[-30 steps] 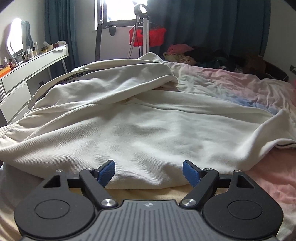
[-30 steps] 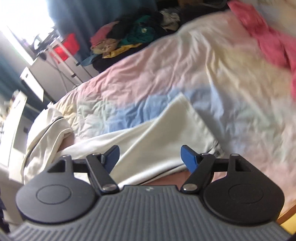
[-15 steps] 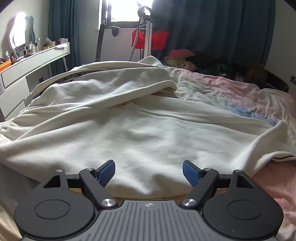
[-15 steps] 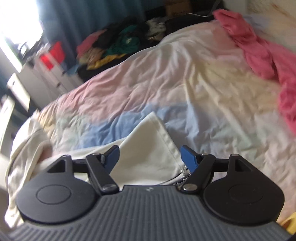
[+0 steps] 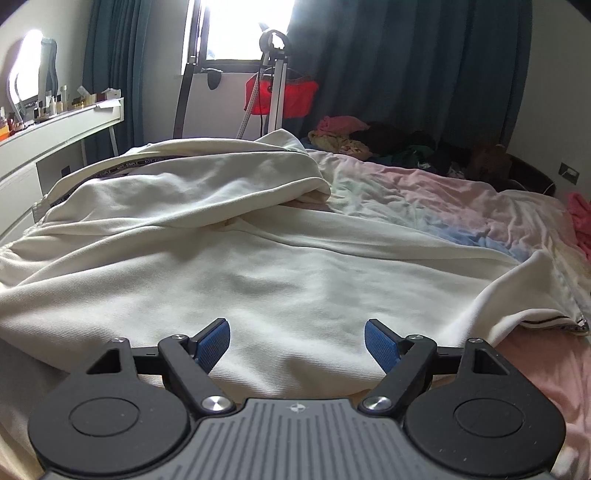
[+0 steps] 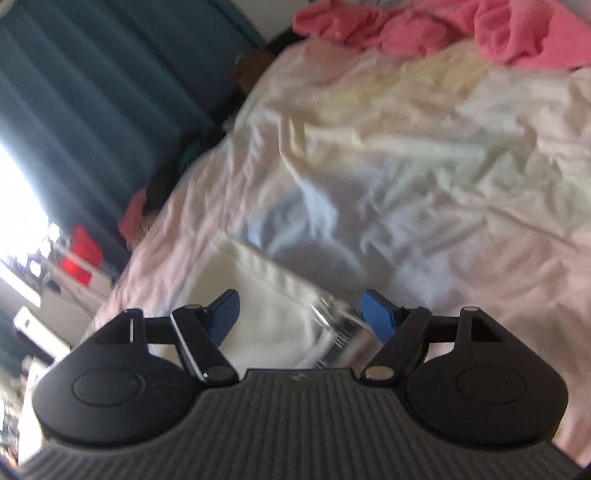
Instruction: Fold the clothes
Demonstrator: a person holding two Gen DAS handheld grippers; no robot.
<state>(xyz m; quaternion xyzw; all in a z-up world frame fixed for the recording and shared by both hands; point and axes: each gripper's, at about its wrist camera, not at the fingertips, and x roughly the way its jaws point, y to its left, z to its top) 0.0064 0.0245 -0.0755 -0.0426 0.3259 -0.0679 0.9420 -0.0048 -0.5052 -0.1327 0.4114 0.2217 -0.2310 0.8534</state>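
Left wrist view: the left gripper (image 5: pixel 297 341) hovers low over a bed, its blue-padded jaws spread wide and gripping nothing. Directly ahead of and between the jaws lies a large cream-white cotton garment (image 5: pixel 236 273), spread across the pastel pink-and-blue crumpled bedsheet (image 5: pixel 443 199). A thick fold of the garment, edged with a dark lettered trim, bunches up beyond the jaws to the left. A dark-striped hem corner (image 5: pixel 554 321) rests on the sheet out past the right jaw. Far ahead stand dark teal curtains (image 5: pixel 406 66), a red bag hanging on a metal stand (image 5: pixel 284 96), and a heap of mixed clothes (image 5: pixel 369 140); a white dresser shelf with small bottles (image 5: pixel 62 122) runs off to the far left.

Right wrist view: blurred and tilted. The right gripper (image 6: pixel 299 314) is also wide open and empty, with the cream garment's corner (image 6: pixel 266 306) lying between and just beyond the jaws; its striped edge appears to sit close to the right jaw, though the blur leaves that uncertain. Ahead stretches the rumpled sheet, with a bright pink crumpled cloth (image 6: pixel 461 29) at the far end.
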